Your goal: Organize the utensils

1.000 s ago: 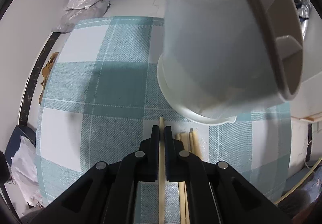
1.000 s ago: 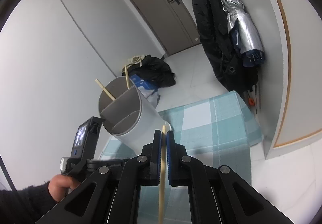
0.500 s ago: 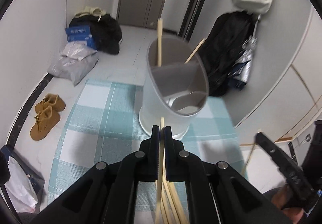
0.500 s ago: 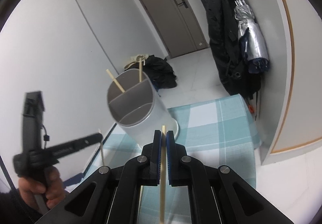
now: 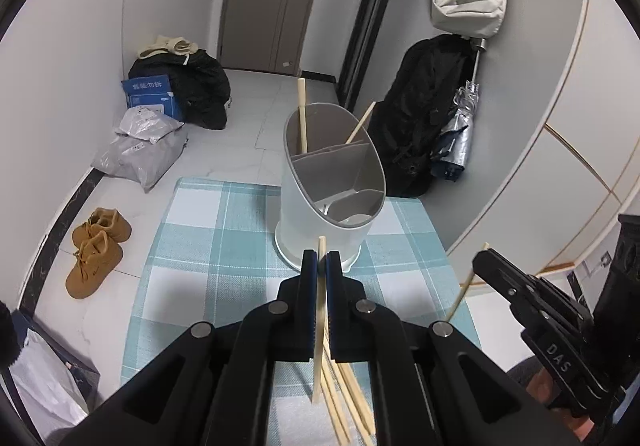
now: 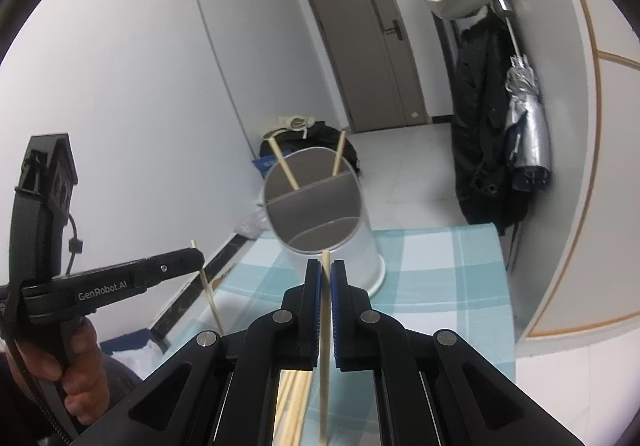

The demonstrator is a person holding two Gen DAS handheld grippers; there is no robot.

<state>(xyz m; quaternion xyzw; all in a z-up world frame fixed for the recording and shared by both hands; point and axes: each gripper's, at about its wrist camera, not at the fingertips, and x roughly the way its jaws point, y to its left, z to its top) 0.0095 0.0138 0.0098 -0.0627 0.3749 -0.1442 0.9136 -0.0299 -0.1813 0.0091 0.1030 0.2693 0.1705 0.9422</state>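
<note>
Chopstick (image 5: 319, 326) pinched between left tongs (image 5: 321, 266), holder (image 5: 332, 181) beyond.

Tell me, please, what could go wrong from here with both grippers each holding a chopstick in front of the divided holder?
1. The left gripper and right gripper each pinch a thin chopstick near one end; it may pivot or slip.
2. The holder already has two chopsticks leaning in its far compartment; a new one could knock them.
3. Both grippers close together could collide, or tip the holder.
</note>
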